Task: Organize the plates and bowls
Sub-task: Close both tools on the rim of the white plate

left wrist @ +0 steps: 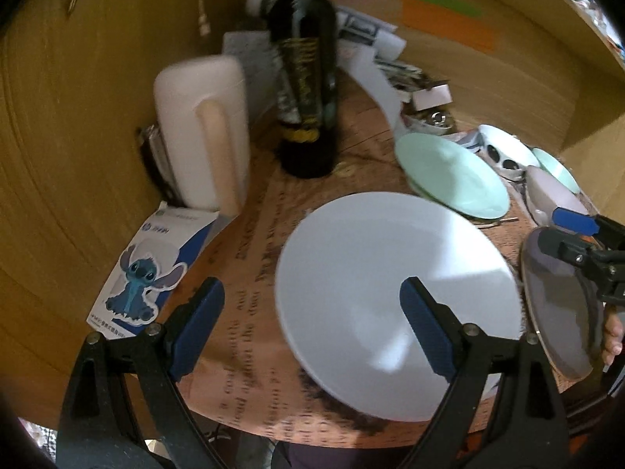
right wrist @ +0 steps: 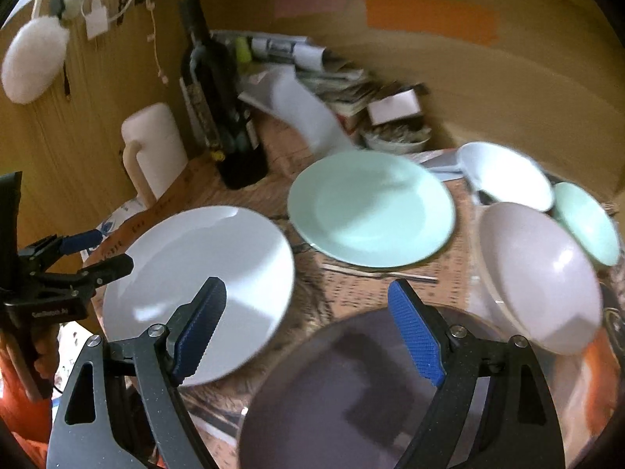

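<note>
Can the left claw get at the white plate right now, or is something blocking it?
Probably yes. The left claw is open and empty, the white plate lies bare just ahead of it, nothing stacked on it, and the dark bottle stands well behind.

At the upper middle of your left wrist view a dark wine bottle (left wrist: 306, 78) stands upright on the text-printed table cover (left wrist: 250, 312), with a white jug (left wrist: 203, 133) just to its left. At the lower left you see a Stitch sticker card (left wrist: 144, 273) lying below the jug. To the upper right, loose papers (left wrist: 371, 39) pile against the cardboard wall (left wrist: 78, 136), which carries pink, green and orange strips (right wrist: 429, 15).
</note>
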A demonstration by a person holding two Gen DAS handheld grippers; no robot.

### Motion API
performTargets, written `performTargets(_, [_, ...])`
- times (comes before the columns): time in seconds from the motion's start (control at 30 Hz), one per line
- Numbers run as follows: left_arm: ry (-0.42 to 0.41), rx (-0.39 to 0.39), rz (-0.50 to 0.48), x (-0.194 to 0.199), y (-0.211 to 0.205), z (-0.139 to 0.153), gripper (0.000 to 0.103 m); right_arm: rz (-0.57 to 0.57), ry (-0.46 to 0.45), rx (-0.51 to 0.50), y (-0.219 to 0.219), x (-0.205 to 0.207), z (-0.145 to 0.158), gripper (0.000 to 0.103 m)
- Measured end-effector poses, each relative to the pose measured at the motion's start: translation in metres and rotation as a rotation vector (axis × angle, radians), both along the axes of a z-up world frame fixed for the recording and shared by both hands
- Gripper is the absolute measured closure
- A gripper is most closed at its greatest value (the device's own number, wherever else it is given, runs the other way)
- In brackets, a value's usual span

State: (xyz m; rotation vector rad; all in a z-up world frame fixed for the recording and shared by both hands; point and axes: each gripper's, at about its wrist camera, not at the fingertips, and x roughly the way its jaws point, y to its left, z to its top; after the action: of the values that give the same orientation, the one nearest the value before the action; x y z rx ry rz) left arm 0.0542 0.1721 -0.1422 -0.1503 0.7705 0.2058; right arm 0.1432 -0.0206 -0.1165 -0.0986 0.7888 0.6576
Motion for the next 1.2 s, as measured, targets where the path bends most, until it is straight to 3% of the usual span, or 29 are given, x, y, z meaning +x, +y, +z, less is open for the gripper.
performTargets(0.1, [0.02, -0.032, 0.004, 0.0, 0.011, -0.008, 0.011, 0.022, 0.055, -0.006, 0.01, 0.008, -0.008, 0.024])
performTargets(0.17, [0.029, -0.048, 0.004, 0.0, 0.016, -0.012, 0.018, 0.034, 0.09, -0.024, 0.018, 0.013, -0.013, 0.035])
performTargets(0.23, [0.04, -0.064, -0.004, 0.001, 0.019, -0.015, 0.027, 0.033, 0.112, -0.049, 0.023, 0.016, -0.019, 0.04])
performTargets(0.37, [0.057, -0.098, -0.021, 0.002, 0.023, -0.02, 0.037, 0.043, 0.157, -0.074, 0.028, 0.021, -0.027, 0.053])
performTargets(0.43, [0.064, -0.106, -0.036, 0.004, 0.023, -0.022, 0.047, 0.045, 0.169, -0.085, 0.03, 0.022, -0.029, 0.056])
performTargets(0.6, [0.079, -0.131, -0.072, 0.007, 0.022, -0.027, 0.06, 0.064, 0.172, -0.089, 0.037, 0.023, -0.03, 0.057])
performTargets(0.77, [0.075, -0.145, -0.109, 0.008, 0.017, -0.026, 0.071, 0.082, 0.176, -0.117, 0.045, 0.023, -0.036, 0.071])
performTargets(0.97, [0.077, -0.137, -0.108, 0.008, 0.014, -0.026, 0.071, 0.052, 0.191, -0.088, 0.041, 0.026, -0.038, 0.078])
performTargets(1.2, [0.071, -0.094, -0.07, 0.005, 0.005, -0.024, 0.071, 0.034, 0.166, -0.085, 0.04, 0.021, -0.034, 0.078])
